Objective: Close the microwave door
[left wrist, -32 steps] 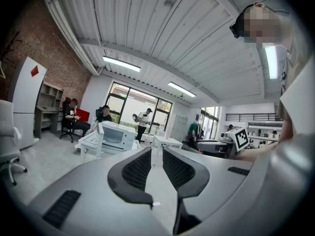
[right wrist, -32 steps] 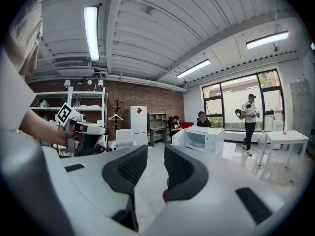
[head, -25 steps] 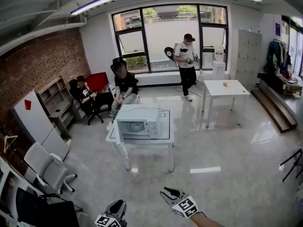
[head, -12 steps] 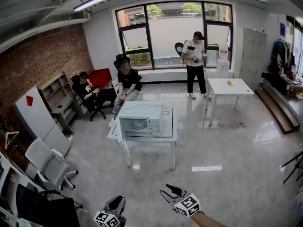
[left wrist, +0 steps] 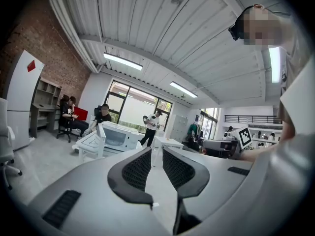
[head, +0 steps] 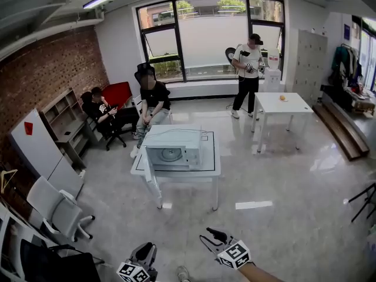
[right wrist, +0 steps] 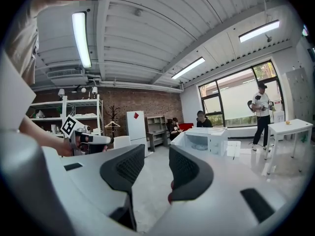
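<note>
Microwave door [head: 147, 166] hangs open, swung out at the front left corner of the white microwave [head: 176, 148], so the round plate inside shows. The microwave sits on a low white table [head: 176, 174] in the middle of a bright room with a glossy grey floor, well apart from both handheld grippers. At the bottom edge of the head view, the left gripper [head: 147, 250] and the right gripper [head: 210, 239] point forward over the floor, near each other but not touching. Each carries a cube with square markers. The left gripper view shows its two black ribbed pads close together with only a narrow slit between them, and nothing but floor in that slit. The right gripper view shows its pads set wider apart, also with nothing between them. That view also catches the other gripper off to the left, held in a hand [right wrist: 61, 144]. Just behind the microwave table, a seated person in black [head: 154, 98] faces the camera. A second seated person [head: 100, 111] is further left, beside a red sofa [head: 118, 94] and a brick wall [head: 47, 75]. A standing person [head: 249, 60] in a white top is by the large window [head: 205, 37], near a second white table [head: 281, 106] on the right. A grey office chair [head: 56, 210] stands at the lower left
</note>
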`<state>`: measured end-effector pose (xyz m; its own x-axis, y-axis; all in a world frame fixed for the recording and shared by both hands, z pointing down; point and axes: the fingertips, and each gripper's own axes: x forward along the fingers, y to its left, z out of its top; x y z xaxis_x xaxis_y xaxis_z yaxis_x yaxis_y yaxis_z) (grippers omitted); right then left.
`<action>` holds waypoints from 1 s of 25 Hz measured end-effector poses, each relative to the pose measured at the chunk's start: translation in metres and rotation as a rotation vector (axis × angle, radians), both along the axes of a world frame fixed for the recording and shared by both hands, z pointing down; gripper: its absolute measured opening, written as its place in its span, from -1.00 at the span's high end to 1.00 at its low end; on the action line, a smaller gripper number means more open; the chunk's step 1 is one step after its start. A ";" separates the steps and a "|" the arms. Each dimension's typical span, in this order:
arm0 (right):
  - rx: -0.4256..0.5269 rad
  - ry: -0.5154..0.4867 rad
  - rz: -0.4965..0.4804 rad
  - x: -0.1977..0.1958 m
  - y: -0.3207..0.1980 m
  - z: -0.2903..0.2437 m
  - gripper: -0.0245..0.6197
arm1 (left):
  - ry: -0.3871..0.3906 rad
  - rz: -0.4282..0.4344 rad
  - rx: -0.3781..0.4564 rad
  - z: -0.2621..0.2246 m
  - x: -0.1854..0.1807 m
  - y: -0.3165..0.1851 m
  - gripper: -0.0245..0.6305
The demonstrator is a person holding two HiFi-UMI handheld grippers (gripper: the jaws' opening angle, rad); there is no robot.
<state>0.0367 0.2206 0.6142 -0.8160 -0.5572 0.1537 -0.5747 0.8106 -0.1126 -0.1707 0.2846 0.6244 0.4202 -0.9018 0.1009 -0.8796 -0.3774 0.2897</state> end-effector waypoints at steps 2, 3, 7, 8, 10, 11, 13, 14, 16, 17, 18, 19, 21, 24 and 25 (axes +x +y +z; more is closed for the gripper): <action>-0.001 0.007 0.015 -0.011 -0.013 -0.001 0.46 | 0.008 0.017 -0.005 0.001 -0.012 -0.018 0.73; -0.003 0.010 0.024 -0.016 -0.020 -0.001 0.46 | 0.011 0.026 -0.008 0.002 -0.018 -0.027 0.73; -0.001 0.027 0.061 -0.042 -0.058 0.002 0.46 | 0.016 0.065 -0.015 0.005 -0.047 -0.071 0.73; -0.003 0.028 0.073 -0.049 -0.068 0.002 0.46 | 0.018 0.074 -0.018 0.007 -0.055 -0.082 0.73; -0.008 0.028 0.098 -0.061 -0.086 0.002 0.46 | 0.022 0.089 -0.027 0.009 -0.072 -0.101 0.73; -0.010 0.028 0.110 -0.067 -0.094 0.002 0.46 | 0.024 0.096 -0.029 0.010 -0.080 -0.110 0.73; -0.010 0.031 0.131 -0.079 -0.110 0.002 0.46 | 0.025 0.109 -0.032 0.011 -0.096 -0.128 0.73; -0.011 0.032 0.140 -0.085 -0.118 0.002 0.46 | 0.025 0.116 -0.033 0.011 -0.104 -0.137 0.73; -0.013 0.037 0.156 -0.098 -0.132 0.004 0.46 | 0.027 0.129 -0.038 0.014 -0.119 -0.152 0.73; -0.014 0.040 0.164 -0.103 -0.139 0.005 0.46 | 0.028 0.135 -0.041 0.017 -0.125 -0.159 0.73; -0.014 0.045 0.171 -0.108 -0.145 0.006 0.46 | 0.030 0.141 -0.045 0.019 -0.132 -0.166 0.73; -0.013 0.050 0.179 -0.113 -0.151 0.007 0.46 | 0.032 0.148 -0.047 0.021 -0.137 -0.172 0.73; -0.009 0.055 0.197 -0.122 -0.162 0.009 0.46 | 0.034 0.161 -0.049 0.023 -0.147 -0.183 0.73; -0.003 0.050 0.227 -0.136 -0.178 0.013 0.46 | 0.031 0.178 -0.054 0.027 -0.163 -0.200 0.73; -0.002 0.047 0.236 -0.142 -0.182 0.014 0.46 | 0.030 0.182 -0.058 0.029 -0.168 -0.206 0.73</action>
<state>-0.1048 0.0381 0.6281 -0.6548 -0.7315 0.1901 -0.7531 0.6528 -0.0823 -0.3392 0.0790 0.6535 0.5798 -0.8034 0.1355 -0.7887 -0.5117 0.3408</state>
